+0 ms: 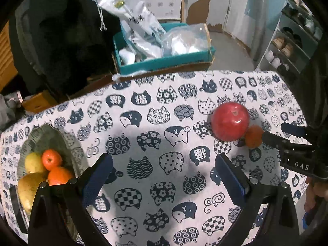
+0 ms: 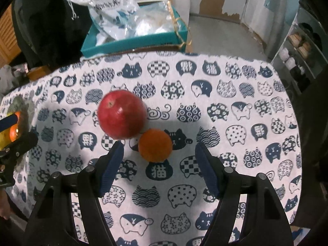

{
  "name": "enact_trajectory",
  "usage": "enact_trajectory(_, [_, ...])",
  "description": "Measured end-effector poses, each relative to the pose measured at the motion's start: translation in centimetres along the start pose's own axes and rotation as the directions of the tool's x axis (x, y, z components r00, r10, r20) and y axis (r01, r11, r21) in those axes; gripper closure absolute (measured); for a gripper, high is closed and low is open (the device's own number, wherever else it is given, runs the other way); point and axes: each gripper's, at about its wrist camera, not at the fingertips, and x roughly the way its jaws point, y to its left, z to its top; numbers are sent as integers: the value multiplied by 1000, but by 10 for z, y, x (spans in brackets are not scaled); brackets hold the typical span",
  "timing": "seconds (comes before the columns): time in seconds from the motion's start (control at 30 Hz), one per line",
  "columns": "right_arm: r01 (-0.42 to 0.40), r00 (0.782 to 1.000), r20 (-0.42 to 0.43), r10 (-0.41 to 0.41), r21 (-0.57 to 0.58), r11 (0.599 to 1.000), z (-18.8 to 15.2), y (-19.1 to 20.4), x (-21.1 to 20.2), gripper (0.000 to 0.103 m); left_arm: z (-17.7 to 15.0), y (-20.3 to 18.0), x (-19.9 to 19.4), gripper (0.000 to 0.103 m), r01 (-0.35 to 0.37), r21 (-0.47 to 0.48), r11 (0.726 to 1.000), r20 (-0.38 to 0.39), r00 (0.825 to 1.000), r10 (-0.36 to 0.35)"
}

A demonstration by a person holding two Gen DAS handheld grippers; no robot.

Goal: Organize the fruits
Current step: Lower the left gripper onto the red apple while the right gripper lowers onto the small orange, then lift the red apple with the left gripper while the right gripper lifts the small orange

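Note:
A red apple [image 2: 122, 113] and a small orange [image 2: 155, 145] lie touching on the cat-print tablecloth [image 2: 225, 106]. My right gripper [image 2: 159, 153] is open, its pads on either side of the orange, just short of it. In the left wrist view the apple [image 1: 230, 121] and orange [image 1: 253, 136] sit at the right, with the right gripper [image 1: 284, 132] beside the orange. My left gripper [image 1: 164, 166] is open and empty over bare cloth. A grey-green bowl [image 1: 51, 135] at the left holds two oranges [image 1: 51, 159], a lemon [image 1: 34, 164] and a pear [image 1: 28, 188].
A teal box [image 1: 164, 61] with plastic bags stands beyond the table's far edge. A shoe rack [image 1: 291, 41] is at the far right. A dark chair with clothing [image 1: 61, 41] stands at the back left. The left gripper [image 2: 12, 141] shows at the right view's left edge.

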Motion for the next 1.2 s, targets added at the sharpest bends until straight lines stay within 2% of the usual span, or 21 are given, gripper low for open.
enact_trajectory(0.3, [-22,998,-51,21,-15,1000,-1,-2,33,31,0,-3,28,2,16,-8,1000,-45,999,-16])
enact_trajectory(0.47, [-39,997,-69,37,-30,999,0,3,47,43,4,-6,36,2,28,-12,1000,-54,998,-28])
enact_trajectory(0.53, [-48,996,-72,46,-26,998,0,2,49,56,7,-8,38,2,35,-15,999,-57,998,-36])
enact_trajectory(0.73, [-60,996,-62,59,-21,998,2,-1,48,58,16,-18,39,2,75,-15,997,-48,996,-75])
enact_trajectory(1.2, [70,997,-21,-68,113,991,7,-64,21,58,39,-75,53,2,136,49,989,-59,989,-133])
